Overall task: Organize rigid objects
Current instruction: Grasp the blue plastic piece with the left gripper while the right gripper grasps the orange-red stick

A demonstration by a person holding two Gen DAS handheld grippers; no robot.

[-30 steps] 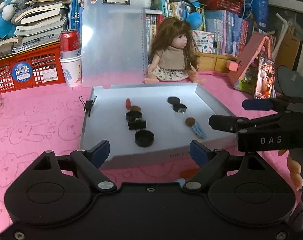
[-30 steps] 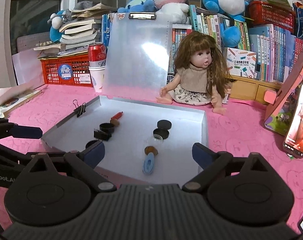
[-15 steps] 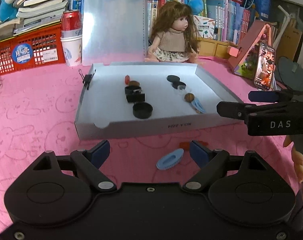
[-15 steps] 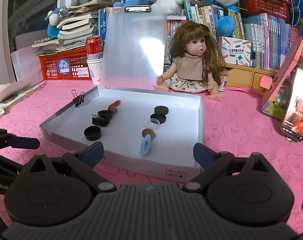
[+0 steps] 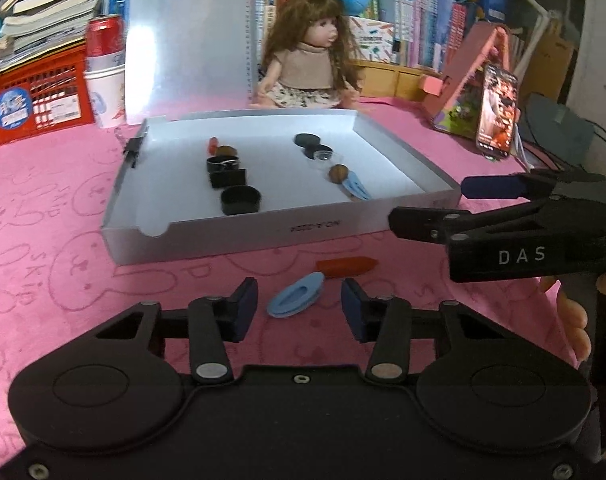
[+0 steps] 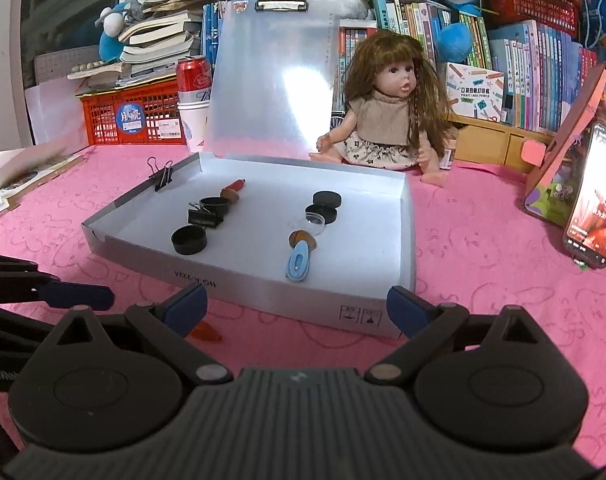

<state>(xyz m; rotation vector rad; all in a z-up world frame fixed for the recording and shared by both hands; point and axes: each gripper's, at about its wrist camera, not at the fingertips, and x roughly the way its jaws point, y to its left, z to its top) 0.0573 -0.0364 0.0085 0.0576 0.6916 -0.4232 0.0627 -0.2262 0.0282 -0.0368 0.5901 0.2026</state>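
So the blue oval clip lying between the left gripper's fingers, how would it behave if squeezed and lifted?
The blue clip looks like moulded plastic, so probably stiff and light. It lies flat on the pink cloth, so it is unlikely to roll. Its smooth, rounded edges might slip between the left gripper's open fingers unless it is gripped across the narrow width.

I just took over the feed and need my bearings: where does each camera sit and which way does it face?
Left wrist: on the left gripper, low over the cloth, facing the tray; blue clip between its fingers; right gripper and a hand at right.
Right wrist: on the right gripper, facing the tray from its right corner; left gripper at left.
Shared: tray, doll, orange piece.
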